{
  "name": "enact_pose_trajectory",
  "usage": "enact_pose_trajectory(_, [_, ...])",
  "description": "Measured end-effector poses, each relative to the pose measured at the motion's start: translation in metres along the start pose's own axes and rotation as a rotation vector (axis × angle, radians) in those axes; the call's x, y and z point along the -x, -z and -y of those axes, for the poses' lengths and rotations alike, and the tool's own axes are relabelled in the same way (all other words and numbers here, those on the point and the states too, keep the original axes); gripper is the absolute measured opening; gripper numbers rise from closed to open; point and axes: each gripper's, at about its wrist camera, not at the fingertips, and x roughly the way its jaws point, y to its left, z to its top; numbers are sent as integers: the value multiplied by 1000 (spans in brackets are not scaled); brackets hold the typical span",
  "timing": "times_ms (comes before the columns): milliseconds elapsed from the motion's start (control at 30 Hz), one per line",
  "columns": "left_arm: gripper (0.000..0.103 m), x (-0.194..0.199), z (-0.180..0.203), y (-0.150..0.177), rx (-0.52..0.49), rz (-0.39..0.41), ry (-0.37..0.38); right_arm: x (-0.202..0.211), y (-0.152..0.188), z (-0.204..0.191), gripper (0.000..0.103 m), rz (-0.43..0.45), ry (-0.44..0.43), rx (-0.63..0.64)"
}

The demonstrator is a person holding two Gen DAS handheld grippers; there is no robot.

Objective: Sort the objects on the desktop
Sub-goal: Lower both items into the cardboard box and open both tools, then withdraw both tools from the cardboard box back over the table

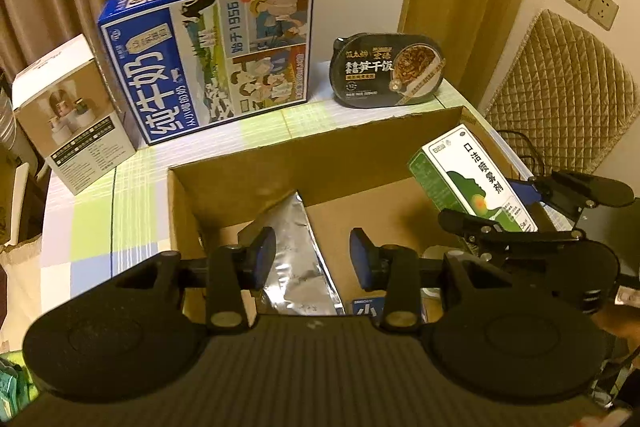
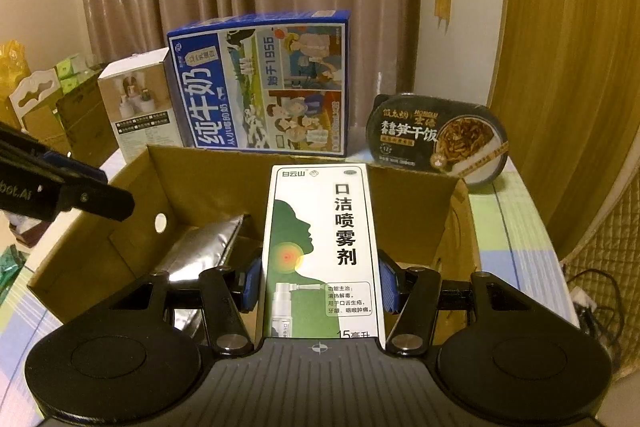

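My right gripper [image 2: 318,285] is shut on a white-and-green spray box [image 2: 320,247] and holds it over the open cardboard box [image 2: 132,215]. The left wrist view shows the same spray box [image 1: 468,183] in the right gripper [image 1: 516,211] above the cardboard box's [image 1: 280,175] right side. My left gripper [image 1: 313,259] is open and empty over the box's near edge. A silver foil pouch [image 1: 300,255] lies inside the box; it also shows in the right wrist view [image 2: 204,251].
Behind the box stand a blue milk carton [image 1: 208,59], a small white box [image 1: 68,115] and a black instant-rice bowl [image 1: 388,69] on the checked tablecloth [image 1: 100,223]. A quilted chair [image 1: 560,87] is at right. A blue-labelled item [image 1: 366,305] lies in the box.
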Motion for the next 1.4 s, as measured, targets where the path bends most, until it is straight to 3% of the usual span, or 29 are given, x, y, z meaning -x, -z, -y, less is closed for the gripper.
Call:
enact_pose_trajectory(33, [36, 2, -1, 1, 4, 2, -2, 0, 0, 0, 53, 13, -14, -12])
enact_pose_trajectory(133, [39, 6, -3, 6, 5, 9, -9, 5, -2, 2, 72, 47, -26, -48])
enact_pose_trajectory(333, [53, 19, -8, 21, 26, -14, -10, 29, 4, 6, 74, 77, -5, -47])
enact_pose_trajectory(467, [59, 33, -6, 36, 34, 4, -15, 57, 13, 11, 86, 108, 13, -56])
enact_pose_trajectory(633, [82, 63, -1, 63, 48, 38, -36, 105, 38, 9, 93, 157, 14, -61])
enact_pose_trajectory(833, [98, 106, 14, 106, 35, 66, -115, 156, 83, 2, 97, 170, 28, -61])
enact_pose_trajectory(1133, [99, 141, 45, 191, 79, 32, -149, 201, 161, 1, 98, 81, 45, -123])
enact_pose_trajectory(1200, [99, 146, 53, 209, 87, 21, -149, 206, 178, 1, 98, 63, 84, -109])
enact_pose_trajectory(1400, [99, 158, 75, 254, 134, 13, -145, 220, 218, 0, 98, 2, 93, -97])
